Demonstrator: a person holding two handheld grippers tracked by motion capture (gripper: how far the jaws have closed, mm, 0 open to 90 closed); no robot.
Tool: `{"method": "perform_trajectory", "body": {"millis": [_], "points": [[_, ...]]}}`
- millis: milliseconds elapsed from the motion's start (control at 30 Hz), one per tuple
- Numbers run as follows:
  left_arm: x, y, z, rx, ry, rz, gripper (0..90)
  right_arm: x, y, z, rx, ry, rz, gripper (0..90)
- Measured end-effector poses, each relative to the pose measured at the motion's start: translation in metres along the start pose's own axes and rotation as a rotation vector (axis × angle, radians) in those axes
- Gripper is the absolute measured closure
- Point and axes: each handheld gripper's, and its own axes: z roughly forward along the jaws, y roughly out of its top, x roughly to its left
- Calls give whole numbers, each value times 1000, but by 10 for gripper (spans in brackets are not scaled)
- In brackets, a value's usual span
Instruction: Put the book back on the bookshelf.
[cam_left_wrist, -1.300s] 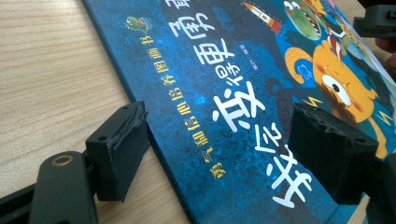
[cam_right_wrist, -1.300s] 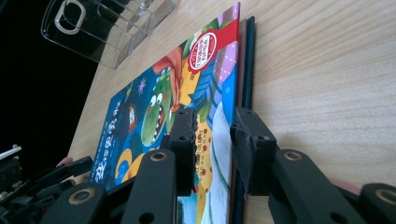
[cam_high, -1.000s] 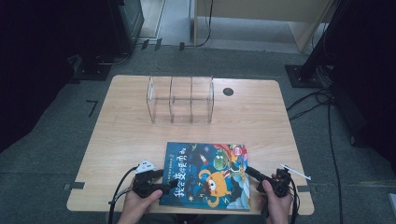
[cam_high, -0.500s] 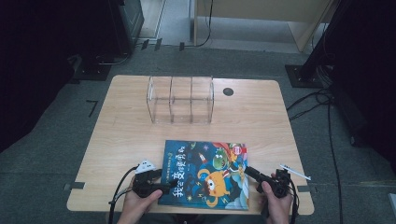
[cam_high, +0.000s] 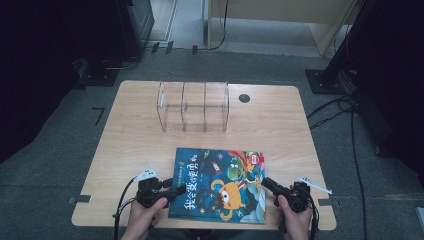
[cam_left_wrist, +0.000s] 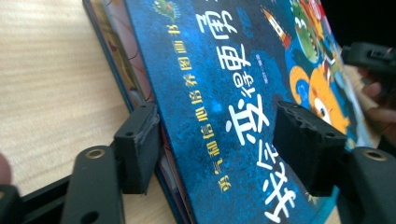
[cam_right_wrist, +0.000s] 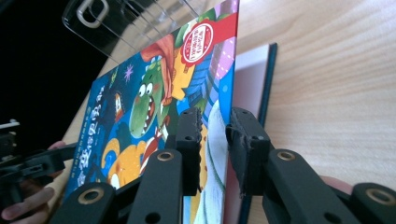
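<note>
A picture book (cam_high: 220, 185) with a dark blue cover and cartoon monsters lies flat on the table's near half. My left gripper (cam_high: 175, 191) is at the book's left edge. In the left gripper view it (cam_left_wrist: 219, 126) stands open astride the spine edge of the book (cam_left_wrist: 233, 93), one jaw beside the spine, the other over the cover. My right gripper (cam_high: 265, 182) is at the book's right edge. In the right gripper view it (cam_right_wrist: 215, 119) is shut on the front cover (cam_right_wrist: 140, 102), which is raised off the pages below.
A clear plastic organizer (cam_high: 194, 106) with three compartments stands at the middle back of the wooden table (cam_high: 135, 145). A dark round hole (cam_high: 244, 98) sits to its right. The table's front edge runs just under both hands.
</note>
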Motion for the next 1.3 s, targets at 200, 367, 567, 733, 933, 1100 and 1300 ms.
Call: {"method": "perform_trajectory", "body": {"millis": [200, 367, 567, 733, 933, 1100, 1300], "points": [[11, 4, -4, -33, -77, -39, 508, 3, 1, 0, -31, 16, -7, 762], [29, 6, 0, -21, -170, -91, 619, 4, 1, 0, -37, 12, -7, 791], [34, 11, 7, 25, -137, -135, 524, 2, 4, -5, -72, 36, -12, 900], [30, 12, 11, 45, -101, -124, 571, 9, 4, 1, -56, 21, -29, 815], [30, 11, 11, 57, -95, -126, 575, -17, 5, 8, -16, -42, 141, 668], [29, 10, 9, 35, -115, -110, 587, -14, 7, 17, 10, -15, 128, 680], [30, 10, 9, 30, -140, -116, 573, -15, 9, 19, 34, 14, 126, 747]]}}
